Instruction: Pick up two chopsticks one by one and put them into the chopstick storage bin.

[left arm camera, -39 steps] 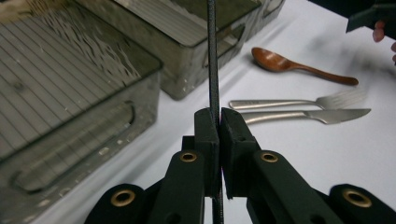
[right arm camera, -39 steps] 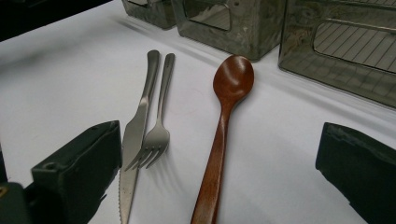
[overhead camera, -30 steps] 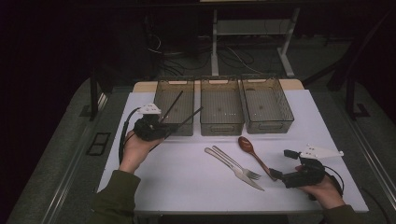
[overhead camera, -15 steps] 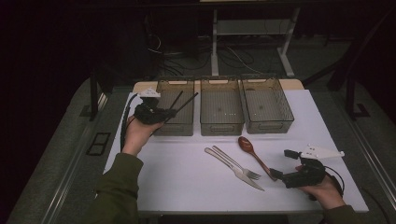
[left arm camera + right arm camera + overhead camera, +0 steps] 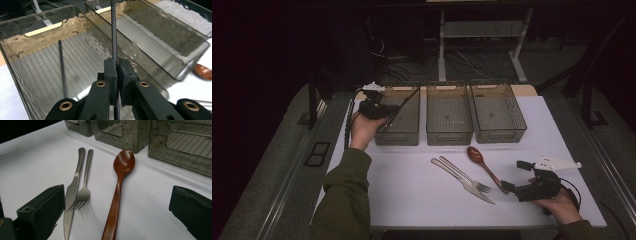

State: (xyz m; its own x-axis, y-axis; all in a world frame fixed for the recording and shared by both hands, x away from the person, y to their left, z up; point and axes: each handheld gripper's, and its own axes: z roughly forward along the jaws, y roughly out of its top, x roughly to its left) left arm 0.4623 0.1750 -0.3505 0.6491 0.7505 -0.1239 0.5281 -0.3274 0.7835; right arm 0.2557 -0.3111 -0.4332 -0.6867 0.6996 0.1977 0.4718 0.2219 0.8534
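Holding my left claw (image 5: 117,75) clamped on a black chopstick (image 5: 114,32) right above the left bin (image 5: 398,131), stick running lengthwise over it.

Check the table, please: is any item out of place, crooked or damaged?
Nothing looks damaged or spilled. The three bins stand in a straight row; the knife, fork and wooden spoon lie neatly together. The left gripper holds one black chopstick above the left bin, where another chopstick already lies.

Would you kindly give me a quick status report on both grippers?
Left gripper shut on black chopstick, over left bin. Right gripper open by wooden spoon. Second chopstick lies in bin.
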